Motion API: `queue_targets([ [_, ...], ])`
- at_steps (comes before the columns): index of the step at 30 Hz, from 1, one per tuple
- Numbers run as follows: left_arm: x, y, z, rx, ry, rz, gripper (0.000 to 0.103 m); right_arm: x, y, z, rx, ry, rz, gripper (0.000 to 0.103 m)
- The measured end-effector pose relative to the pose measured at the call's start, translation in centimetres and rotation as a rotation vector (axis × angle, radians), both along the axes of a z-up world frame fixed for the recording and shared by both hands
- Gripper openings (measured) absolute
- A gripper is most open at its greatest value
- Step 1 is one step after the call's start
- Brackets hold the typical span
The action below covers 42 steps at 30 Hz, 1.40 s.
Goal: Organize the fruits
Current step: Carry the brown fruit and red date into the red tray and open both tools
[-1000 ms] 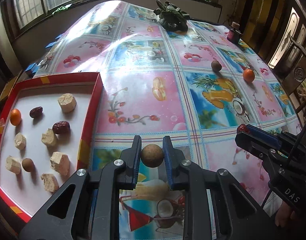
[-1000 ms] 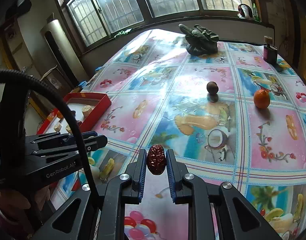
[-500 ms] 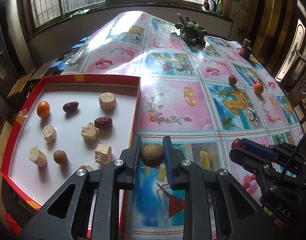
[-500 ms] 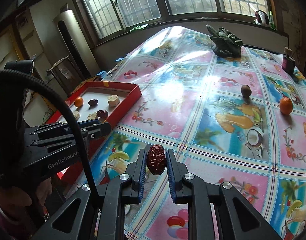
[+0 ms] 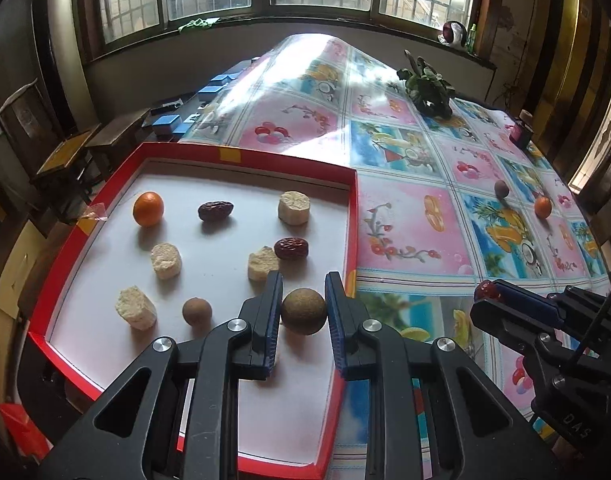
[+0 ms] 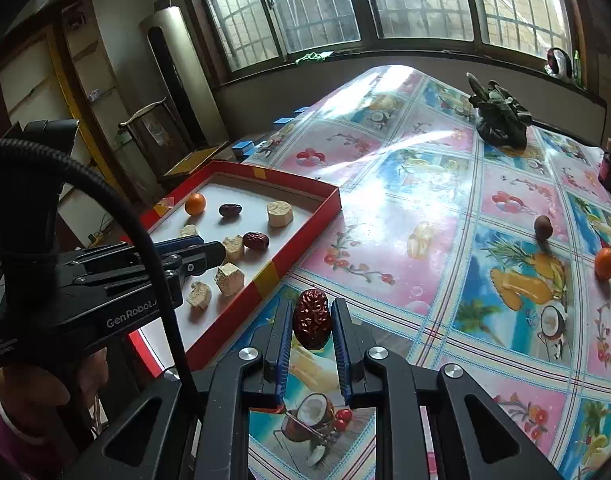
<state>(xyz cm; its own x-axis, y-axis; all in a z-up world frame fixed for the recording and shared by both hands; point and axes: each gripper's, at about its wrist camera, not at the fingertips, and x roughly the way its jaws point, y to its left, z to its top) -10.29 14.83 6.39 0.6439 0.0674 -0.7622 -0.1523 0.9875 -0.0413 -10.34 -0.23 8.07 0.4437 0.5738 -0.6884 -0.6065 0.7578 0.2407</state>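
- The left gripper (image 5: 304,311) has its fingers closed narrow on a round brown fruit (image 5: 304,311) — it hangs over the near right part of the red tray (image 5: 351,240), just inside the right wall.
- The right gripper (image 6: 312,319) pinches a wrinkled red date (image 6: 312,319) upright between its blue pads, above the tablecloth (image 6: 405,200) just right of the tray's near corner.
- Lying apart on the tray's white floor are a small orange (image 5: 148,209), a dark date (image 5: 215,211), a red date (image 5: 291,248), a brown ball (image 5: 196,311) and several pale chunks (image 5: 293,208).
- Far right on the cloth lie a loose brown fruit (image 6: 542,227) and an orange (image 6: 605,263), near each other and well apart from the tray.
- At the far end sits a dark leafy bundle (image 6: 499,120).
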Motion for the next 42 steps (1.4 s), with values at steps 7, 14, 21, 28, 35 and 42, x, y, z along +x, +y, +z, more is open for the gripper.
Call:
queue_targets([
  [7, -1.1, 3.5, -0.4, -0.002, 0.018, 0.068, 0.021, -0.2, 2.0, 0.4, -0.009, -0.008, 0.047, 0.019],
  [14, -2.3, 6.3, -1.4, -0.001, 0.046, 0.124, 0.021, 0.3, 4.2, 0.3, -0.001, 0.002, 0.097, 0.019],
  [21, -2.3, 6.9, -2.4, -0.005, 0.073, 0.126, 0.021, 1.7, 7.8, 0.1, -0.005, 0.005, 0.152, 0.019],
  [28, -2.2, 7.1, -2.8, 0.012, 0.077, 0.129, 0.021, 3.0, 12.4, -1.0, -0.008, 0.027, 0.237, 0.019],
  [35, -2.1, 7.0, -2.7, 0.038, 0.069, 0.131, 0.021, 3.6, 14.8, -3.2, -0.036, 0.064, 0.28, 0.019],
  [42, -1.9, 6.8, -2.7, 0.055, 0.073, 0.134, 0.021, 4.1, 15.0, -4.3, -0.034, 0.091, 0.276, 0.019],
])
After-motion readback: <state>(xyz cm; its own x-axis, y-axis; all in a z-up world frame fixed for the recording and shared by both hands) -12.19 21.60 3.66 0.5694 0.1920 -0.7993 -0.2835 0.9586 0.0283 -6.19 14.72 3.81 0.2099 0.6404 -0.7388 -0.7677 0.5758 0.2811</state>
